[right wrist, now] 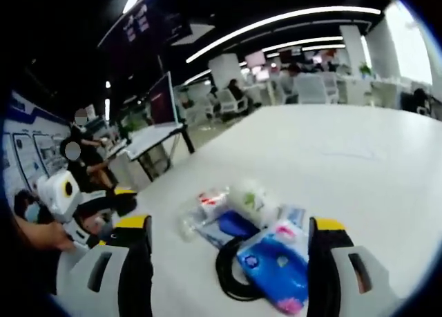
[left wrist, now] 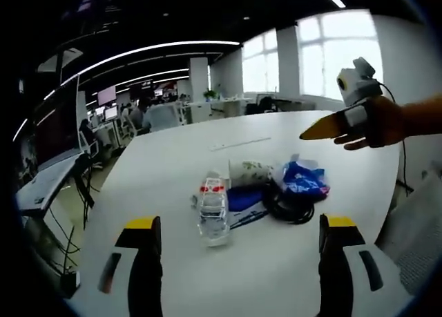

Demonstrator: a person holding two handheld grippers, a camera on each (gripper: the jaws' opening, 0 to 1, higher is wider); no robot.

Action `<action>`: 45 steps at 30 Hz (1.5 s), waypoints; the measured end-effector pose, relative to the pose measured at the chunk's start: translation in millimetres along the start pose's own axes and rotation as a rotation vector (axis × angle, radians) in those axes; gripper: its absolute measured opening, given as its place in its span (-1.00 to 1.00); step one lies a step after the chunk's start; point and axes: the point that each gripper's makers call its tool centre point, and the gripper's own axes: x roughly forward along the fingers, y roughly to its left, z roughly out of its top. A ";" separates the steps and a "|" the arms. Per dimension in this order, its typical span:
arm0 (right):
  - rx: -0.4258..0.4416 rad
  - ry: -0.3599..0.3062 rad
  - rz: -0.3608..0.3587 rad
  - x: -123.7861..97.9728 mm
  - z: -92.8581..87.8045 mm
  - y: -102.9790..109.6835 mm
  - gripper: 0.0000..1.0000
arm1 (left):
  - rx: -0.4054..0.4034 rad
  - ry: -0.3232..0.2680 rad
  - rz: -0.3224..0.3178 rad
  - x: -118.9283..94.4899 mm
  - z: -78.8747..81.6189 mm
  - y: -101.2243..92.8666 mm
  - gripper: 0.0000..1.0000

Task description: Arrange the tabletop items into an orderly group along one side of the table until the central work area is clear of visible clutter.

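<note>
A small heap of items lies on the white table (left wrist: 207,137). In the left gripper view it holds a clear plastic bottle (left wrist: 213,212) with a red label, a paper cup (left wrist: 248,172) on its side, a blue packet (left wrist: 304,180), a coiled black cable (left wrist: 286,206) and a dark blue flat item (left wrist: 243,198). My left gripper (left wrist: 238,244) is open, just short of the bottle. In the right gripper view my right gripper (right wrist: 231,251) is open, with the blue packet (right wrist: 276,265) and the cable (right wrist: 231,274) lying between its jaws. Beyond them are the cup (right wrist: 252,199) and the bottle (right wrist: 202,208).
A hand (left wrist: 376,123) holds the right gripper over the table's far right side. The left gripper (right wrist: 114,201) sits at the table's left edge. Desks, monitors, chairs and seated people fill the room behind. The table's far half (right wrist: 345,144) is bare.
</note>
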 end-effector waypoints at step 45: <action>0.012 0.240 0.190 158.5 21.6 12.7 0.61 | -0.183 0.094 0.044 70.5 -38.2 45.8 0.77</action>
